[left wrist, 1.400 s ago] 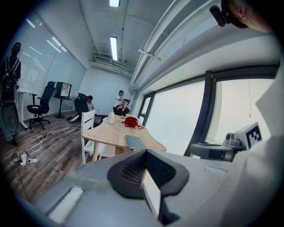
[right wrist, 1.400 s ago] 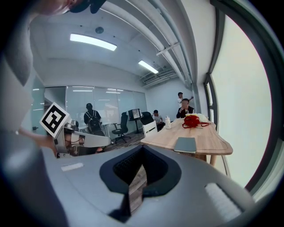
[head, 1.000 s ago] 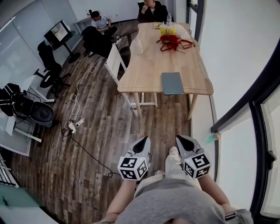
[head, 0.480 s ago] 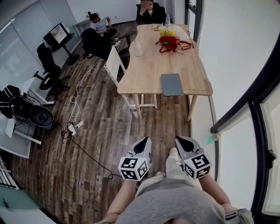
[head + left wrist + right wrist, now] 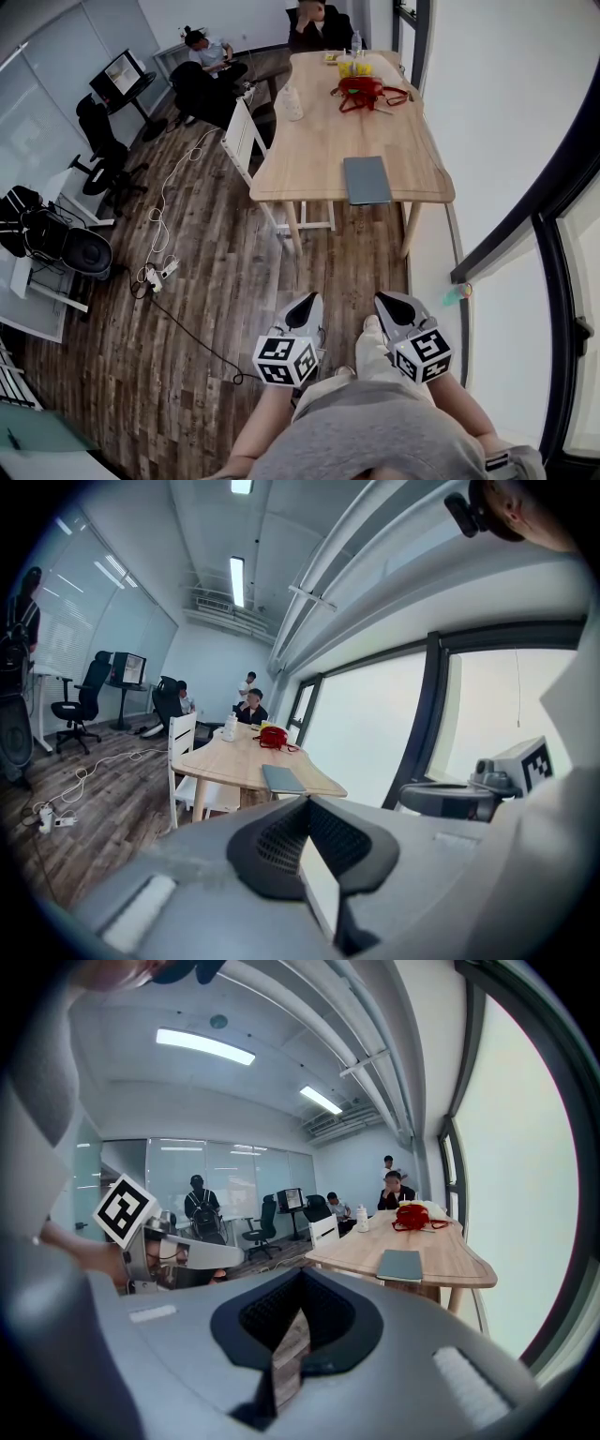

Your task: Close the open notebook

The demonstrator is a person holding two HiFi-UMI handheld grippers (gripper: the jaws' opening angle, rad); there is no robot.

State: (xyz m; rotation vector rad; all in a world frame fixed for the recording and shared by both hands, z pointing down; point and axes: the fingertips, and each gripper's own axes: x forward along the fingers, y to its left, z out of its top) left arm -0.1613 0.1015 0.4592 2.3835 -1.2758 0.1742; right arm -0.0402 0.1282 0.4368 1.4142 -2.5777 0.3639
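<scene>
So the person is standing on the wood floor (image 5: 216, 309), well back from the table (image 5: 309, 141), with both forearms coming out from the torso at about waist height. The left gripper (image 5: 305, 302) and right gripper (image 5: 386, 300) sit side by side with a gap between them. Both point ahead toward the table and dip just a bit below level. The marker cubes sit on the ends nearest the body, and one shoe (image 5: 372, 324) pokes out between the two grippers.

In the left gripper view the left gripper's (image 5: 305, 803) jaws are clenched together at the tips with nothing between them. The right gripper view shows the same thing: the right gripper's (image 5: 300, 1279) pads meet at the front and it's empty too, with only a sliver of floor showing through the wedge behind the tips. Each gripper shows up at the edge of the other one's camera, so they're pretty much level with each other.

The notebook (image 5: 367, 179) is nowhere near either gripper. It lies flat on the table close to the near edge, toward the right-hand corner, with its grey-blue cover facing up, and honestly it looks closed from here. It looks the same in the left gripper view (image 5: 283, 779) and the right gripper view (image 5: 401, 1265).

Further down the table there's a red bag (image 5: 364, 89), and people are sitting at the far end.
</scene>
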